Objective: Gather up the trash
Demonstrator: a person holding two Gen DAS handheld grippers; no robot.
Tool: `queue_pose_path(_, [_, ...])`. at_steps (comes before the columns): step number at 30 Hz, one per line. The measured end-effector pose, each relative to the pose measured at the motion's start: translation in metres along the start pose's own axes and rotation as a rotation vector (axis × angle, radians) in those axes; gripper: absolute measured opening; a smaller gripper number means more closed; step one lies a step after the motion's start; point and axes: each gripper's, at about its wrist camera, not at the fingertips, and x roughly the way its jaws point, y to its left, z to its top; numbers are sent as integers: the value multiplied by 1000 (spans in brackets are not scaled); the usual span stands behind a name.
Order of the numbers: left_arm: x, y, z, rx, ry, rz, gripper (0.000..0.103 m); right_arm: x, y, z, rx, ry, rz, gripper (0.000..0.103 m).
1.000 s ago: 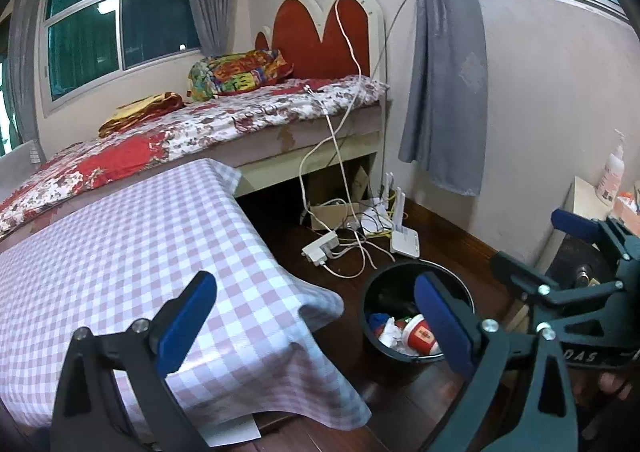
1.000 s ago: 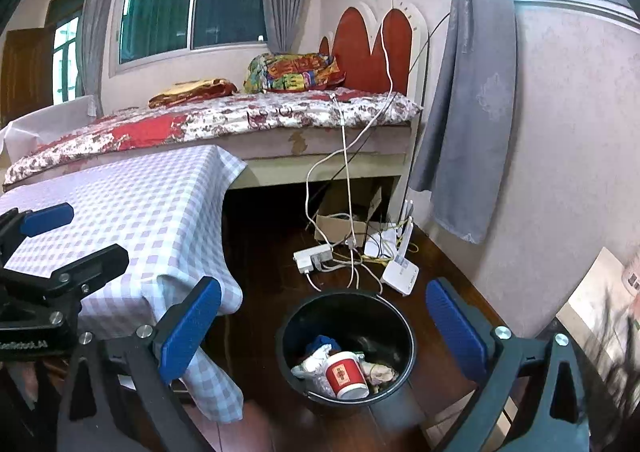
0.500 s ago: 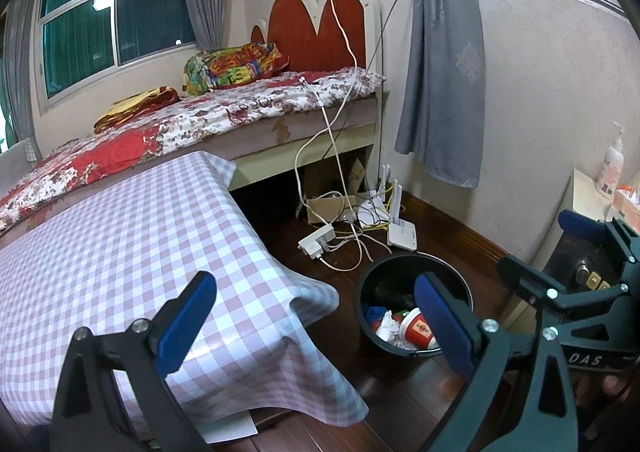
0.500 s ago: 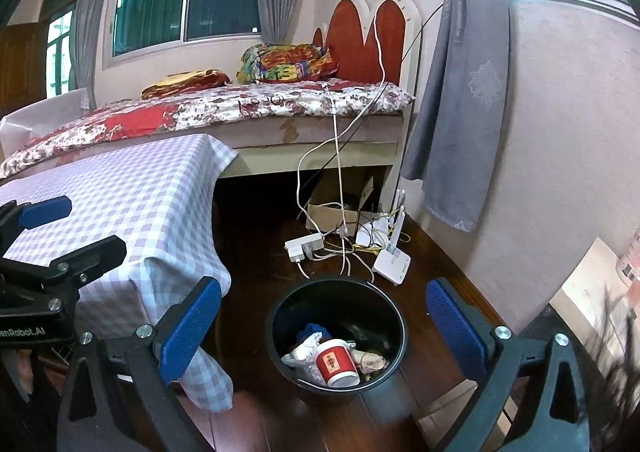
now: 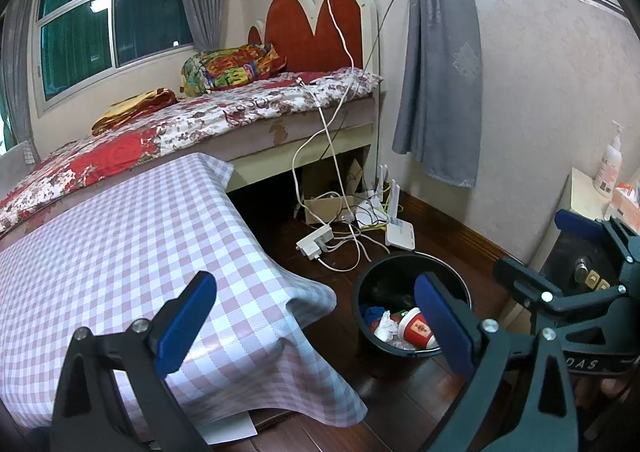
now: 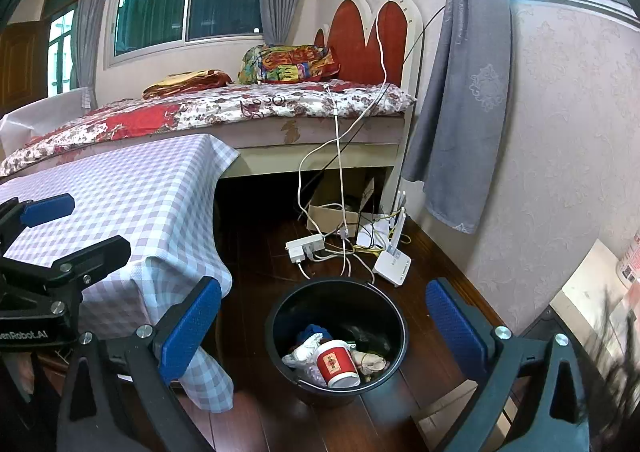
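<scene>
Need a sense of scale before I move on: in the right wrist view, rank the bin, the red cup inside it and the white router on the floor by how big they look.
1. Bin
2. Router
3. Red cup

The router sits farther from the camera than the cup, so the last two are unsure.

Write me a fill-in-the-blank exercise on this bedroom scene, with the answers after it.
1. The red paper cup lies inside the black ____.
2. Both the left gripper and the right gripper hold ____.
3. The table wears a ____-patterned cloth.
4. The white power strip lies on the ____.

Missing words: bin; nothing; checked; floor
</scene>
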Motion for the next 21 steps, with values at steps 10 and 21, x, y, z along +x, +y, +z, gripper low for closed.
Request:
queue_pose_path(10, [0,0,-1,1,5,2,100,2,0,-1,-3,7,-4,103])
queue_pose_path(21, [1,1,-3,1,10,-1,100,2,0,-1,-2,7,-4,103])
